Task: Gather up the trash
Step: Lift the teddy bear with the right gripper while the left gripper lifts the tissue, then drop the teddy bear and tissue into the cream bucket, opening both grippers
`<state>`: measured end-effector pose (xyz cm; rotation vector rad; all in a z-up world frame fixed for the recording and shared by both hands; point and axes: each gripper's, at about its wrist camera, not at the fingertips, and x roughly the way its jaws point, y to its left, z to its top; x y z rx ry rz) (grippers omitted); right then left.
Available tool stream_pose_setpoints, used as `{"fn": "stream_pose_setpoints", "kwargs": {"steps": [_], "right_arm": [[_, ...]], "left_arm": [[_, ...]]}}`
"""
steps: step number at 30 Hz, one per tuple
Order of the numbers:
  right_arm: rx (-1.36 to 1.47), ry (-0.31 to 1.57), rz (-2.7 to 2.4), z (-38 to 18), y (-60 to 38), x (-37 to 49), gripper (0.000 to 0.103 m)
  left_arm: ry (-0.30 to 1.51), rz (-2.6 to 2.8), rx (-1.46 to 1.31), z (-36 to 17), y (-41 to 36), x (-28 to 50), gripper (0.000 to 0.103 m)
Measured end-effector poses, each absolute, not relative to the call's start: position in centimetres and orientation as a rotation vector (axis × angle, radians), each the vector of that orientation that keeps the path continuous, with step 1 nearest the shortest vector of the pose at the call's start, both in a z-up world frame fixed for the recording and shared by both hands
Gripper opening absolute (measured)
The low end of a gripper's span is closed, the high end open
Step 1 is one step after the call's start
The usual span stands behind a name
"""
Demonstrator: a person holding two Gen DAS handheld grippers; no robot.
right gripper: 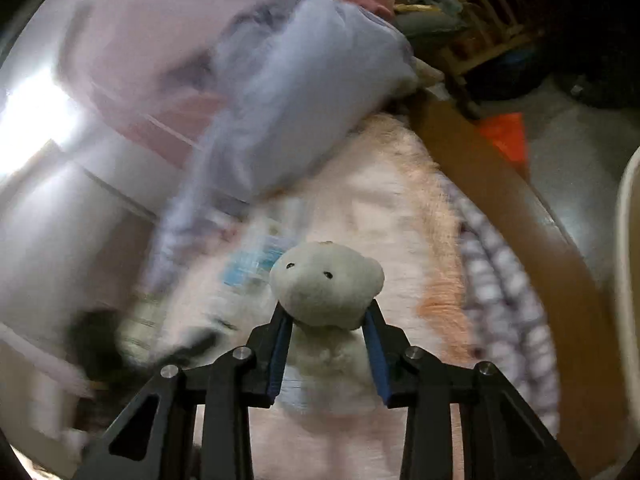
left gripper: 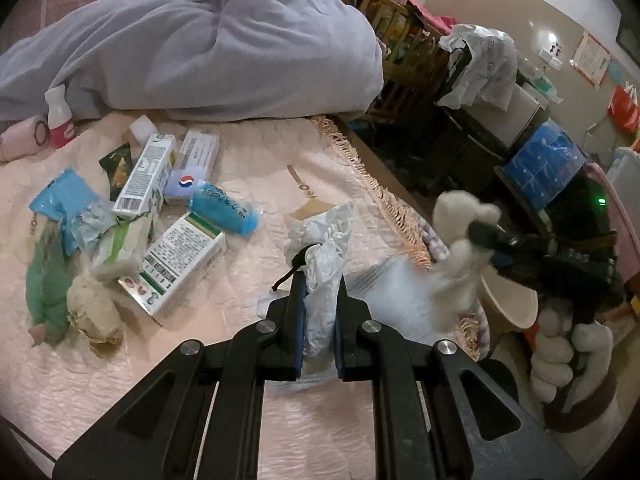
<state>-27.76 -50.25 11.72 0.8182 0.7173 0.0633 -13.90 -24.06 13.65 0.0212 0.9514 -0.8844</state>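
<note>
So, my left claw (left gripper: 319, 280) is clamped on a crumpled white bag (left gripper: 324, 256), held just above the pink bedspread (left gripper: 248, 344) near the bed's right edge. My right claw (right gripper: 327, 322) is pinched around a white plush bear (right gripper: 326, 284), gripping it under the head, over the same side. The right view's pretty blurry. Farther left sits the trash pile: milk cartons (left gripper: 176, 264), a blue wrapper (left gripper: 222, 208), a pink bottle (left gripper: 59, 120). Beyond that, a lavender duvet (left gripper: 224, 44).
</note>
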Motion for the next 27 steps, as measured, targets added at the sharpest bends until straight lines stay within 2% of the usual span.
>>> {"fn": "stream_pose_setpoints", "kwargs": {"steps": [2,6,18,22,27], "right_arm": [[0.716,0.706,0.011,13.0,-49.6,-27.8,0.034],[0.699,0.72,0.011,13.4,-49.6,-27.5,0.034],[0.791,0.753,-0.04,10.0,-52.0,-28.4,0.034],[0.787,0.701,-0.071,11.3,-53.2,-29.4,0.034],[0.748,0.638,-0.088,14.8,-54.4,-31.7,0.034]], "left_arm": [[0.96,-0.903,0.014,13.4,-24.6,-14.2,0.009],[0.98,-0.96,-0.016,13.4,-26.1,-15.4,0.009],[1.08,-0.994,0.145,7.7,-31.0,-18.8,0.009],[1.085,-1.027,0.106,8.2,-30.7,-18.7,0.009],[1.01,-1.129,0.028,12.2,-29.0,-18.6,0.009]]}}
